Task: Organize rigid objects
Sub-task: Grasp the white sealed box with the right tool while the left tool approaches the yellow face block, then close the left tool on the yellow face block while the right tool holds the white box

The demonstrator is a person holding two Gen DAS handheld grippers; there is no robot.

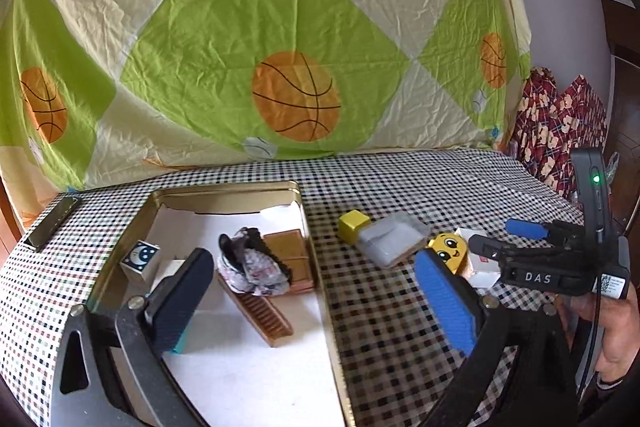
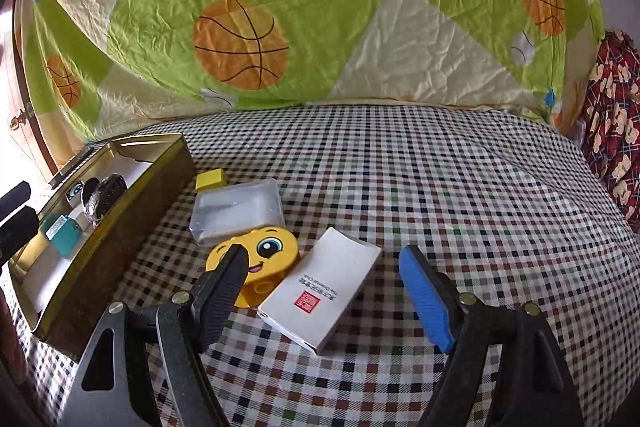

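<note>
In the left wrist view my left gripper [image 1: 316,293] is open wide over the right rim of a gold tin [image 1: 305,215], with nothing between its fingers. The tin holds a moon-print cube [image 1: 140,257], a crumpled wrapper [image 1: 252,263], a brown box [image 1: 289,251] and a ridged brown bar [image 1: 262,313]. A teal block [image 2: 64,231] also lies in it. On the checked cloth are a yellow cube [image 2: 210,179], a clear plastic case [image 2: 236,207], a yellow smiley block [image 2: 264,251] and a white box [image 2: 332,287]. My right gripper [image 2: 326,283] is open astride the white box, pads clear of it.
A dark flat slab [image 1: 52,223] lies at the table's far left edge. A basketball-print sheet [image 1: 296,27] hangs behind the table, and red patterned cloth [image 1: 560,123] is piled at the right. A hand [image 1: 616,331] holds the right gripper.
</note>
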